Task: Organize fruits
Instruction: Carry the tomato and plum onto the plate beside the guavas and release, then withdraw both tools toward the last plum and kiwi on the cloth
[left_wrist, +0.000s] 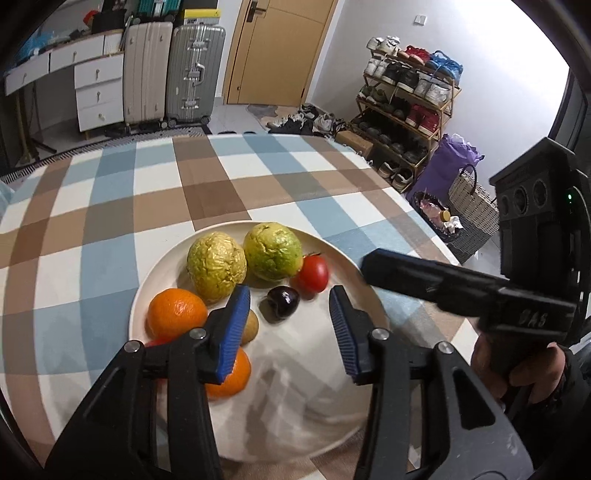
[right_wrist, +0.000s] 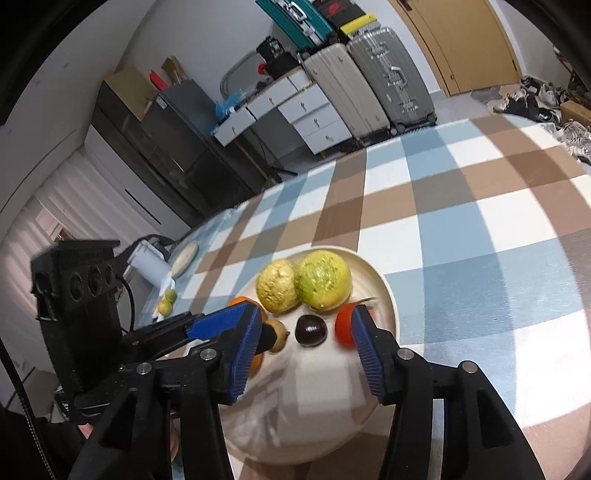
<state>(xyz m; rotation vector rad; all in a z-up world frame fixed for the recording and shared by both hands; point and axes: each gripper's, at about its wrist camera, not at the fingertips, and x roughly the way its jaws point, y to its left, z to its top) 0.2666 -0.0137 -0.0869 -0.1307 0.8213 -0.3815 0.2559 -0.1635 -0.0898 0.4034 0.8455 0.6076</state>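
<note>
A round cream plate (left_wrist: 155, 280) sits on a table under a blue, brown and white checked cloth (left_wrist: 221, 177); on the plate, two knobbly yellow-green fruits (left_wrist: 216, 266) lie touching side by side at twelve o'clock, a red tomato (left_wrist: 312, 273) just beside them at two o'clock, a small dark plum-like fruit (left_wrist: 282, 301) near the middle, a small tan fruit (left_wrist: 249, 326) just beside it at nine o'clock, and two oranges (left_wrist: 176, 314) at the plate's eight o'clock edge; the near half of the plate is bare. Beyond the table stand two suitcases (left_wrist: 170, 74), a white drawer unit (left_wrist: 98, 92), a wooden door (left_wrist: 277, 48) and, at two o'clock, a shoe rack (left_wrist: 402, 99); in the right wrist view two small green fruits (right_wrist: 166, 301) and a white roll (right_wrist: 149, 264) lie off at the table's nine o'clock edge.

The left gripper (left_wrist: 288, 325) hovers over the plate, its blue pads partly apart; the dark fruit lies just ahead of the gap, untouched, while the left pad overlaps the tan fruit and an orange in view. The right gripper (right_wrist: 303, 349) is likewise part-open and empty, the dark fruit ahead between its pads and the tomato half hidden behind the right pad; the left gripper's fingers cross in front of the oranges there.
</note>
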